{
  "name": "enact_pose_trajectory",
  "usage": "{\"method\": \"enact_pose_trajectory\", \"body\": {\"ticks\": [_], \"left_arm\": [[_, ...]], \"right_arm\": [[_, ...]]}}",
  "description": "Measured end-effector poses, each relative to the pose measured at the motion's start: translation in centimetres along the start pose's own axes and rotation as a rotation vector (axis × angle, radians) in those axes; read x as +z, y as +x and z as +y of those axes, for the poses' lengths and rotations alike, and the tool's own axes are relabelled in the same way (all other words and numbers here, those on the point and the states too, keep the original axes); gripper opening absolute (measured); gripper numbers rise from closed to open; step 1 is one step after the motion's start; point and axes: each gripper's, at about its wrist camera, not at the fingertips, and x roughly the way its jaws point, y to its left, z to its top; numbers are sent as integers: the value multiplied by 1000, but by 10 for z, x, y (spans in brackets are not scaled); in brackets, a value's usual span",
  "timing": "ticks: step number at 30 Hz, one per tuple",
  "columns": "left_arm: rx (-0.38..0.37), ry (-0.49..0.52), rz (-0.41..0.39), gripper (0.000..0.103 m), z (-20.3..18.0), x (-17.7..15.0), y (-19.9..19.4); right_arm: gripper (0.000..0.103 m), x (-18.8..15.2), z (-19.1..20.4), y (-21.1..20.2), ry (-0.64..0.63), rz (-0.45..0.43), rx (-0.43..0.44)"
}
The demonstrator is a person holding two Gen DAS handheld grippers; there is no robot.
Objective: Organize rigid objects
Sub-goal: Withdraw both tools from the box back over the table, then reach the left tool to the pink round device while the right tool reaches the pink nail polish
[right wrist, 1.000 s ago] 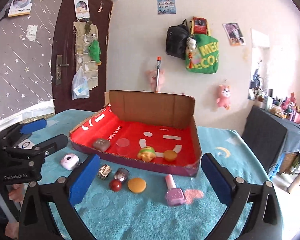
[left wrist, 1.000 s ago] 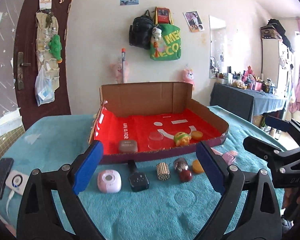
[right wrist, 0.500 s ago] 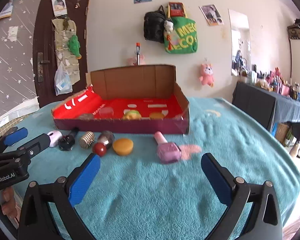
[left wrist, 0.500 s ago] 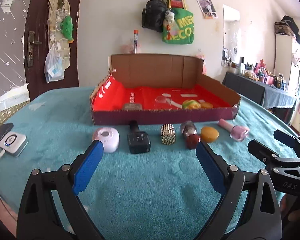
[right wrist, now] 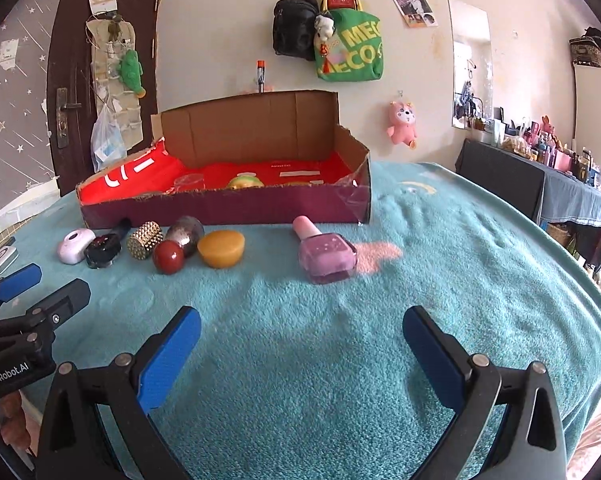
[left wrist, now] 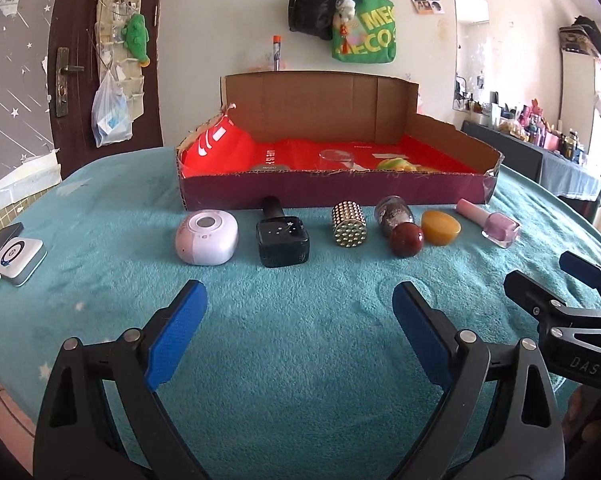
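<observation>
A cardboard box (left wrist: 332, 194) with a red lining stands on the teal cloth; a clear cup (left wrist: 336, 158) and a yellow-green toy (left wrist: 394, 164) lie inside. In front of it lie a row: pink round device (left wrist: 206, 236), black bottle (left wrist: 282, 236), studded gold cylinder (left wrist: 349, 225), silvery bottle with red cap (left wrist: 400, 226), orange puck (left wrist: 440, 227), pink nail polish bottle (right wrist: 326, 254). My left gripper (left wrist: 300, 320) hovers open short of the row. My right gripper (right wrist: 300, 342) is open, short of the nail polish.
A white square device (left wrist: 16, 255) and a dark phone lie at the table's left edge. A dark table (right wrist: 540, 184) crowded with bottles stands to the right. Bags (left wrist: 362, 26) hang on the back wall. Teal cloth (left wrist: 300, 360) spreads bare under both grippers.
Both grippers have come down toward the table and closer to the row of objects; the view now looks lower across the cloth. Objects have not moved. Both stay open.
</observation>
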Motion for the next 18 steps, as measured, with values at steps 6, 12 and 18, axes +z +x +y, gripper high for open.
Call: {"method": "enact_pose_trajectory", "body": {"ticks": [6,12,18], "left_arm": [[2,-8,11,95,2,1,3],[4,-10,10,95,3,2,4],[16,-18,22,95,11,11,11]], "right_arm": [[103,-1,1,3,-1,6,4],[103,0,1,6,1,15,6],[103,6,-1,10,-1,20,5]]}}
